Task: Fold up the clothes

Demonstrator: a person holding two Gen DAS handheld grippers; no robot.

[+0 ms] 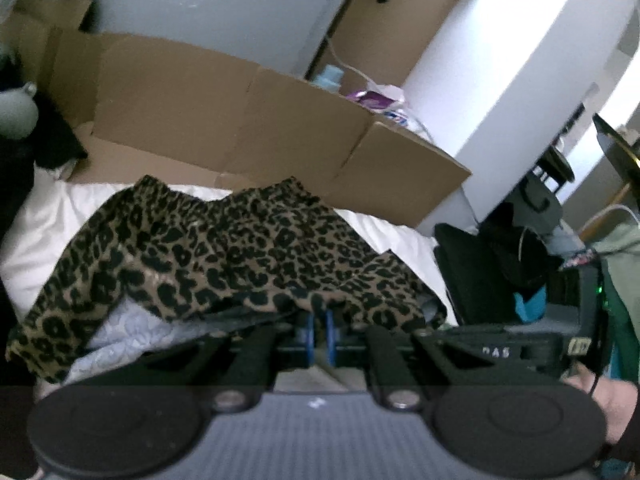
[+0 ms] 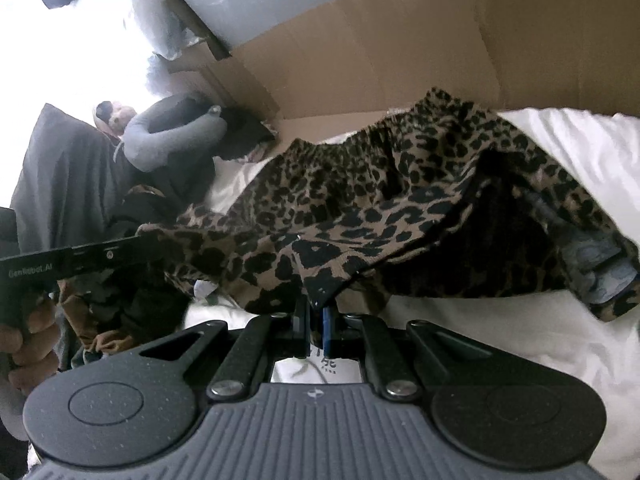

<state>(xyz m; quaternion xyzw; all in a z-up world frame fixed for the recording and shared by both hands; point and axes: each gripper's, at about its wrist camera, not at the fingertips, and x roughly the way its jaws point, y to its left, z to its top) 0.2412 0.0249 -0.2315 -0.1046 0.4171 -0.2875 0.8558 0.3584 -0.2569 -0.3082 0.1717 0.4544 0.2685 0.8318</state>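
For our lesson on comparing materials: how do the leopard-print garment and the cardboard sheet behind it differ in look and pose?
The leopard-print garment is patterned with black spots on tan; the cardboard sheet is plain brown. The garment is soft and rumpled, draped over the white bedding; the cardboard is stiff, with straight creases, and stands up behind it. The garment is pinched by both hand-held grippers, left and right; the cardboard is untouched. Both share a brownish tone.

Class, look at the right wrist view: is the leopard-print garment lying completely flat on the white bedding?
No. The leopard-print garment is lifted at its near edge, pinched in the right gripper, and sags above the white bedding.
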